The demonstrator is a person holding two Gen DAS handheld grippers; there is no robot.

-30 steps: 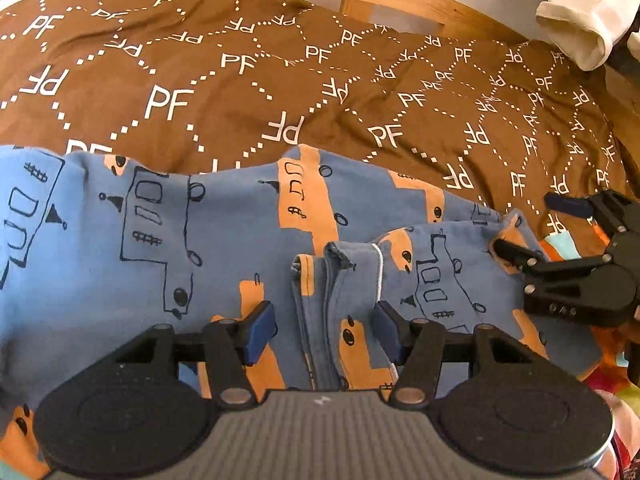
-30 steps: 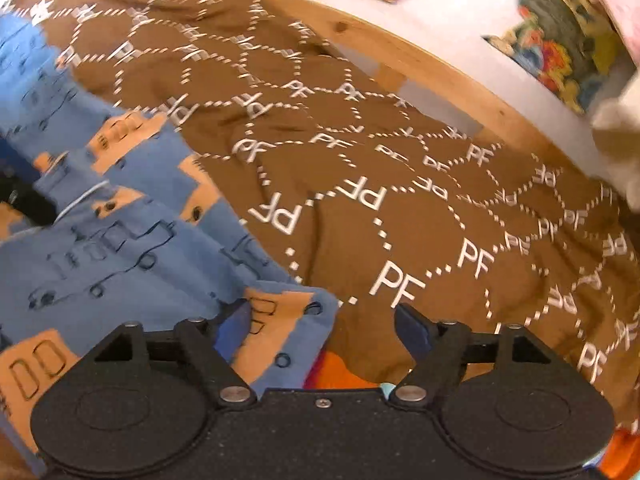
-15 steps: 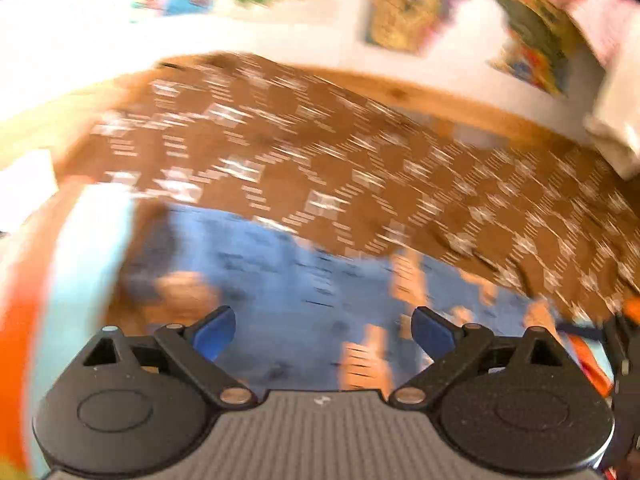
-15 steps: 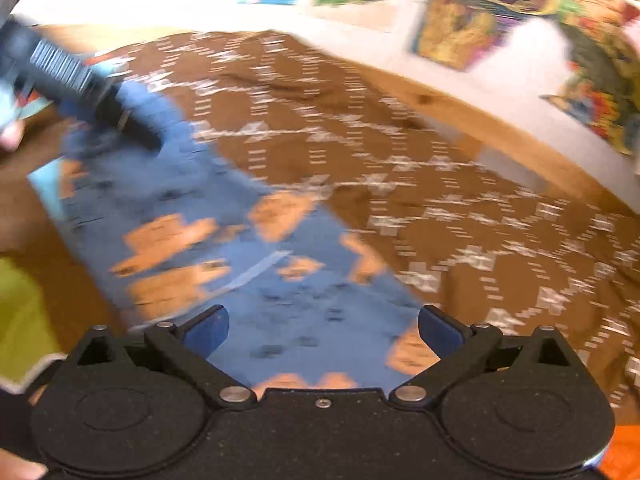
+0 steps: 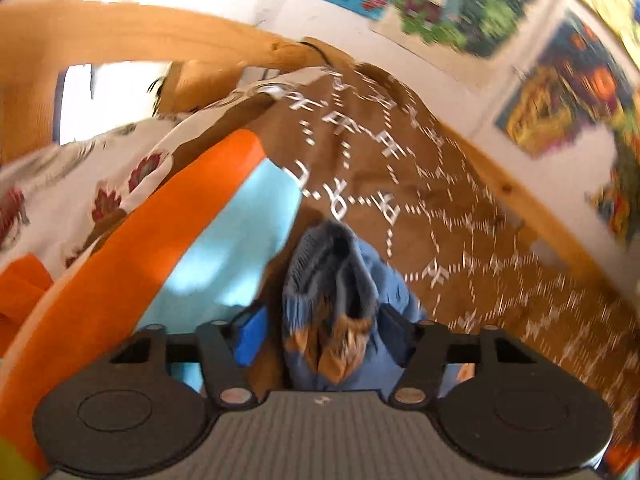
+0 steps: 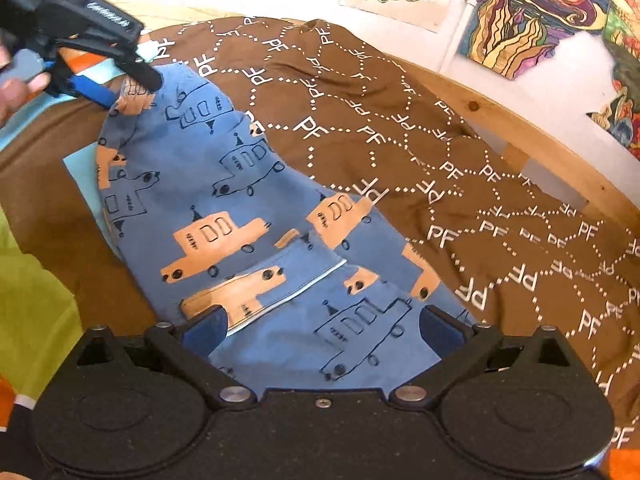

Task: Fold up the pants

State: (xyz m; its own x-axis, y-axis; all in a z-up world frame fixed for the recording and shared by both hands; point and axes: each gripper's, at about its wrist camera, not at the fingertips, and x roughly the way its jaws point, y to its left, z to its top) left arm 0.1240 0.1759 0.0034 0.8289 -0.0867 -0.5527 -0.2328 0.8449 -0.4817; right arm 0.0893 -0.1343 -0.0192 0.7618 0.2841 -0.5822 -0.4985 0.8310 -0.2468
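A: What is the surface, and what is in the room?

B: A brown bedspread (image 6: 400,128) with white "PF" letters and dotted lines covers a bed with a light wooden frame (image 6: 532,136). On the white wall behind hang colourful drawings (image 6: 532,20). At the left of the left wrist view lie an orange band of cloth (image 5: 132,248), a light blue cloth (image 5: 240,236) and a white cloth with red flowers (image 5: 80,184). A lime green cloth (image 6: 28,300) is at the left edge of the right wrist view.

A: Where are the pants?

B: The blue pants (image 6: 248,216), printed with orange and outlined trucks, lie stretched on the bedspread, from the left gripper (image 6: 128,80) at the far end to the right gripper (image 6: 322,328) at the near end.

A: And the grippers?

B: The left gripper (image 5: 320,330) is partly closed around a bunched end of the pants; one finger (image 5: 250,334) does not touch the fabric yet. The right gripper is wide open, with the flat cloth between its fingers (image 6: 208,330), holding nothing.

A: What differs from one second ago?

B: Then the left gripper was above the middle of the pants and the right one at their edge. Now the left one is at the far end, and its view shows more of the wall.
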